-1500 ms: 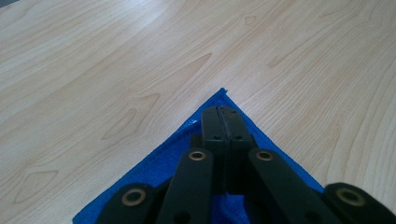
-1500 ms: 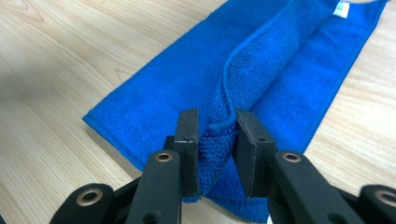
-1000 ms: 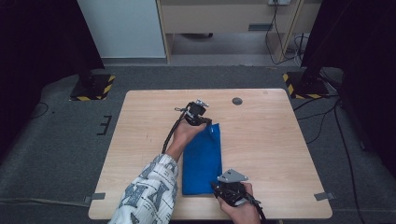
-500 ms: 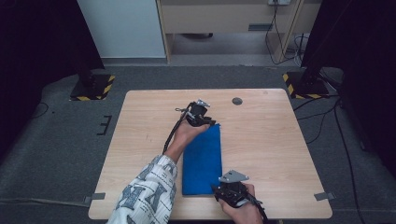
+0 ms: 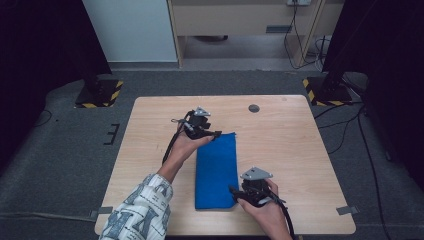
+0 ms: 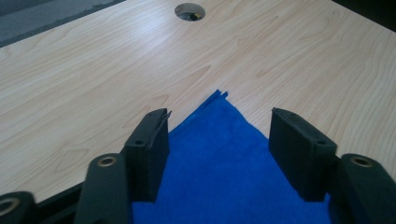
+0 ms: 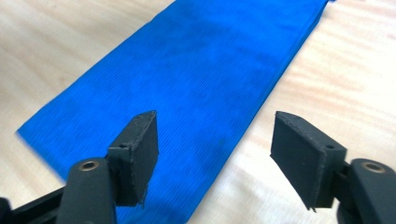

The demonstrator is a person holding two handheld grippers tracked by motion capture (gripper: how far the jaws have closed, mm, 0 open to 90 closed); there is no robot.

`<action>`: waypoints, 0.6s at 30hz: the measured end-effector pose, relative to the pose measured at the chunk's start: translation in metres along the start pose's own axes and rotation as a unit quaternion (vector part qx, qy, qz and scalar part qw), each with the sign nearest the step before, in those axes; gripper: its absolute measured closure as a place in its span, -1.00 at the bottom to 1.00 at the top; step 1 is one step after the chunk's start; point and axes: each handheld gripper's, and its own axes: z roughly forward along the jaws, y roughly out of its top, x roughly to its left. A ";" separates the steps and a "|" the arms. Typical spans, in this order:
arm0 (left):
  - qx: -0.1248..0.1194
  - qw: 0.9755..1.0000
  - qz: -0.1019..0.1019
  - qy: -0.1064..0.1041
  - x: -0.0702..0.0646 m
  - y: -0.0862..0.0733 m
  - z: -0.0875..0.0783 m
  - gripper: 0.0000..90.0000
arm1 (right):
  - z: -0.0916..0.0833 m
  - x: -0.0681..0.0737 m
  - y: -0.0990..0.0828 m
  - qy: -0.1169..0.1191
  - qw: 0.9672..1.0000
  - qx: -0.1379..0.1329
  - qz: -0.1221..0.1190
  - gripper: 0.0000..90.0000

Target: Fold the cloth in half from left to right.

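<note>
Blue cloth (image 5: 216, 171), folded into a long strip, flat at table (image 5: 300, 150) centre; left gripper (image 5: 212, 134) at far corner and right gripper (image 5: 235, 192) at near corner, jaws just opened, nothing between them: fold released, likely complete.

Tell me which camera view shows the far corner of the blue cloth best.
The left gripper view: the corner of the blue cloth lies sharp on the bare table, with two layered edges visible at its tip. The high view shows the whole cloth, its corners small. The right gripper view shows the cloth's long flat side.
</note>
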 end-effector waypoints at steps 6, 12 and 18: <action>-0.007 1.000 -0.005 0.014 0.007 -0.013 -0.013 -0.33 | 0.013 -0.020 0.014 0.005 1.000 -0.011 0.011 -0.40; -0.006 1.000 -0.003 0.011 0.011 -0.023 -0.020 -0.50 | 0.022 -0.032 0.031 0.008 1.000 -0.015 0.014 -0.55; -0.007 1.000 -0.005 0.012 0.015 -0.029 -0.024 -0.67 | 0.032 -0.041 0.045 0.001 1.000 -0.012 0.008 -0.62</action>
